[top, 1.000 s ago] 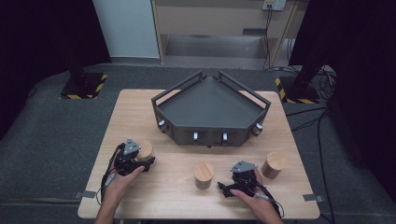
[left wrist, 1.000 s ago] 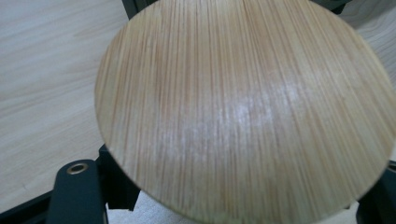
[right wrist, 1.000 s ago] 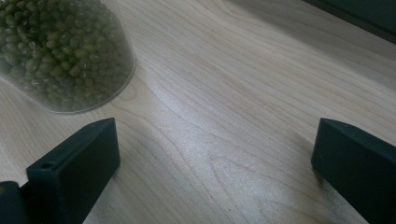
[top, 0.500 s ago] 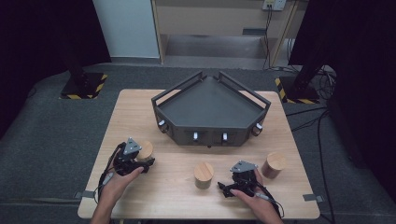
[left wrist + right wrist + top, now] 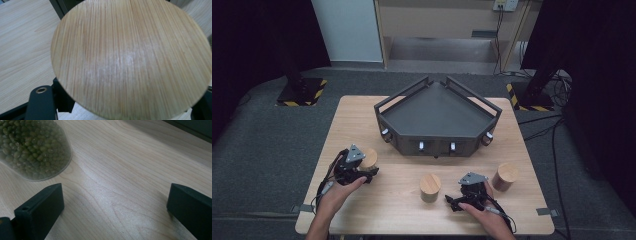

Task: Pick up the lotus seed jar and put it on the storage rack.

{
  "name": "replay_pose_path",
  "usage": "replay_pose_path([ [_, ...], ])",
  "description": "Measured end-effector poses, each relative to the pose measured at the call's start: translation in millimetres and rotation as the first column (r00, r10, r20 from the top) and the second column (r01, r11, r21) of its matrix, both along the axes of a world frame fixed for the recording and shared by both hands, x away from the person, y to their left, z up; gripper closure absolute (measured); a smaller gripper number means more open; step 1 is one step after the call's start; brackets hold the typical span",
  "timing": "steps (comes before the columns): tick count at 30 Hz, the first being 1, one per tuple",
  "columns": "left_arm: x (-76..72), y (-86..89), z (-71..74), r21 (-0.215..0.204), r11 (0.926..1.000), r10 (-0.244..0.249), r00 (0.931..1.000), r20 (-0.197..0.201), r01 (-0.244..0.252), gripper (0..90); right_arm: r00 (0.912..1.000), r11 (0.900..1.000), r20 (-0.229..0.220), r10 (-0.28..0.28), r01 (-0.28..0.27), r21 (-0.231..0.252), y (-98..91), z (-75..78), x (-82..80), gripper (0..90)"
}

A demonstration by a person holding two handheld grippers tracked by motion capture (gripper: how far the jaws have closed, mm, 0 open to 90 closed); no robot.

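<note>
Two grippers rest near the dark grey wedge-shaped metal tray [image 5: 437, 107]. Your left gripper [image 5: 362, 170], in front of its left corner, clamps a round wooden-lidded jar [image 5: 130, 57]. Your right gripper [image 5: 112, 202], before its right corner, stands open on bare table.

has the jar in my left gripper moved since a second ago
Yes, slightly. The left gripper with its wooden-lidded jar has shifted a little away from the table's left edge, toward the dark tray.
</note>
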State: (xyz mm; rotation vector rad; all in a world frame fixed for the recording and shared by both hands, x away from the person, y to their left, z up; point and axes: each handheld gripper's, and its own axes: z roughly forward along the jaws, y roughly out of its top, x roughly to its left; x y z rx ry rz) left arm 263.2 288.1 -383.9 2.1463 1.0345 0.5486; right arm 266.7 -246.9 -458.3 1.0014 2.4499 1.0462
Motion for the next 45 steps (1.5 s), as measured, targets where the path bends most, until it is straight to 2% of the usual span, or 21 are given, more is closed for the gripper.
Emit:
replay_pose_path([
  [12,4.6,-4.7,16.3,-0.007,0.9996,-0.026,0.9996,0.014,0.026,24.2,1.0000,1.0000,0.000,0.000,0.000,0.000,-0.1,0.0,0.0,1.3],
  [34,13.5,-14.4,50.7,0.010,0.9978,-0.067,0.9968,0.044,0.066,24.2,1.0000,1.0000,0.000,0.000,0.000,0.000,0.0,0.0,0.0,1.3],
  [45,16.7,-14.4,64.9,-0.011,0.9961,-0.087,0.9940,0.066,0.088,24.2,1.0000,1.0000,0.000,0.001,-0.001,0.000,-0.1,0.0,0.1,1.3],
])
